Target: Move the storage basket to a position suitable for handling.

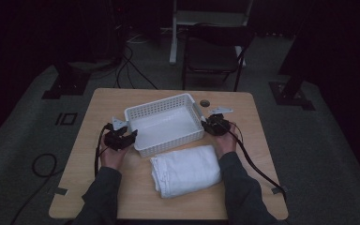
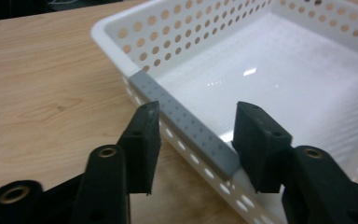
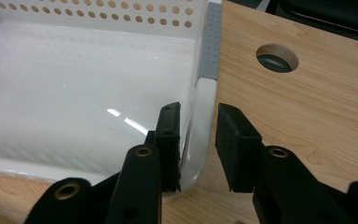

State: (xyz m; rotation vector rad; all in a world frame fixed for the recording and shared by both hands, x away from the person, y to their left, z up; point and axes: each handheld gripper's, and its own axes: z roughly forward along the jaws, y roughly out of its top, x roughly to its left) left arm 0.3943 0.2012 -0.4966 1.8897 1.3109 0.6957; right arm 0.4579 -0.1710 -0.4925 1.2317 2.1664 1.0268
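**benchwatcher:** where's the white basket sat, and is it actually being gripped?

**gripnerd:** it's parked around the middle of the bench, a bit toward the far edge, and nothing can be seen lying inside it. It's being grabbed at both short ends. The left claw is clenched across the left rim. In the left gripper view that claw is set with one jaw outside the holed wall and one inside, right over a grey strip on the rim

**benchwatcher:** and the other side?

**gripnerd:** same deal. The right claw is clamped on the right rim near the corner. In the right gripper view one jaw is pressed against the inside of the wall and one is placed outside it. Another grey strip is seen further along that rim

**benchwatcher:** anything else around?

**gripnerd:** a folded white towel is laid just in front of the basket, between the forearms. A round hole is cut in the bench beside the far right corner, and a chair is parked behind the bench
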